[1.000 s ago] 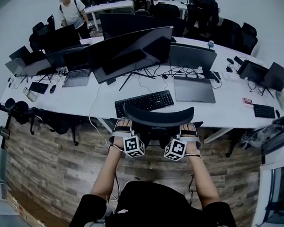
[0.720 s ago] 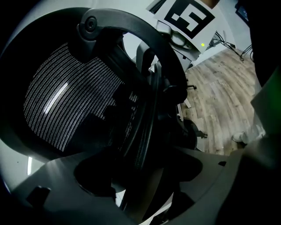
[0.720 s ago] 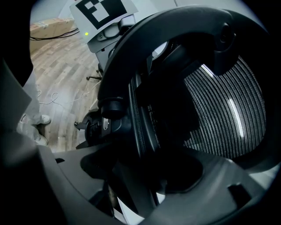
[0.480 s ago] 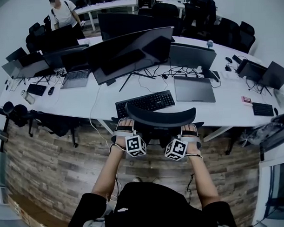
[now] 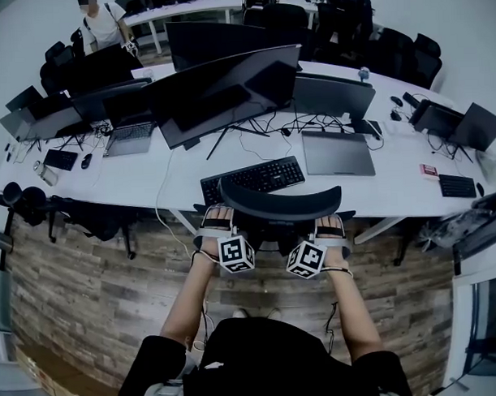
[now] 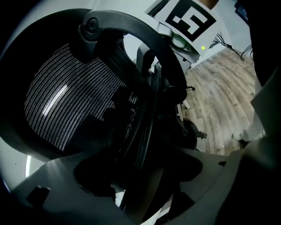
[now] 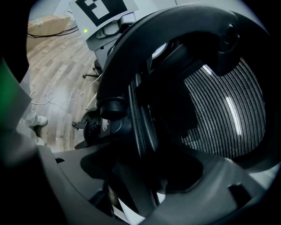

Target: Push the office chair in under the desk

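Two grippers, both clamping down on the chair [image 5: 281, 202]: the left gripper [image 5: 217, 221] is squeezing the left rim of its back between the jaws, and the right gripper [image 5: 330, 227] is squeezing the right rim. The chair is sitting just beyond the jaws, its back right up against the desk [image 5: 183, 187] edge.

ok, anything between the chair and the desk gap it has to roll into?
Nothing visible. The office chair sits at the desk edge, just below the keyboard, with the left gripper and right gripper clamped on its backrest. The space under the desk is hidden.
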Available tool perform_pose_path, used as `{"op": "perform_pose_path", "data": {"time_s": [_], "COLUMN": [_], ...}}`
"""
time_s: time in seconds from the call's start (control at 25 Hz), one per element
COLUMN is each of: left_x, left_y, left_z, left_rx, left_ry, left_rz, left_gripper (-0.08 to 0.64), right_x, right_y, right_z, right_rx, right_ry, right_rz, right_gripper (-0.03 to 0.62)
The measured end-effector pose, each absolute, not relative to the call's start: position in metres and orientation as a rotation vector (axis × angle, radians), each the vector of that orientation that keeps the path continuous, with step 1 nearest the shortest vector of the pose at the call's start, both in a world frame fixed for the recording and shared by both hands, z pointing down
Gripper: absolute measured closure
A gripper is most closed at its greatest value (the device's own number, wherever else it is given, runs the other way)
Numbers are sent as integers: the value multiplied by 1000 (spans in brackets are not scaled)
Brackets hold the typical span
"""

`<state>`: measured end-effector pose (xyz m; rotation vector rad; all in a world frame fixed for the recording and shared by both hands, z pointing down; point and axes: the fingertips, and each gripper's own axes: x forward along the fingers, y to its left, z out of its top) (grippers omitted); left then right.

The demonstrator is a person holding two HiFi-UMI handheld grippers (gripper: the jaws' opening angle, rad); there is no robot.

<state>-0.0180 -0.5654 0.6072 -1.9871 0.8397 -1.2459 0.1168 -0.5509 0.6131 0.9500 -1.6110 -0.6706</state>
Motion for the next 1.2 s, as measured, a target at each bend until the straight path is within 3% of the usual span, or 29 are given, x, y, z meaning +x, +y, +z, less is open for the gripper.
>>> {"op": "perform_pose_path", "data": {"time_s": [0.68, 1.0, 1.12, 1.2], "left_x": [-16, -18, -25, -31], "left_y": [-558, -530, -521, -517], "left_z": [605, 584, 576, 563], "left_rx": [-2034, -2257, -2306, -2325], "left_ry": [843, 942, 1017, 1109], "left_rz": [-1269, -1132, -1072, -999], "left_gripper": [189, 192, 237, 318], "right_x": [119, 121, 119, 117], "right_y": [-543, -523, -514, -508], "right_z": [610, 595, 583, 574], "right_rx": [926, 1027, 1103, 1141], "right_ry": [-1577, -1657, -1717, -1759], "right_rz": [-658, -566, -522, -494], "right_gripper": [275, 276, 276, 276]}}
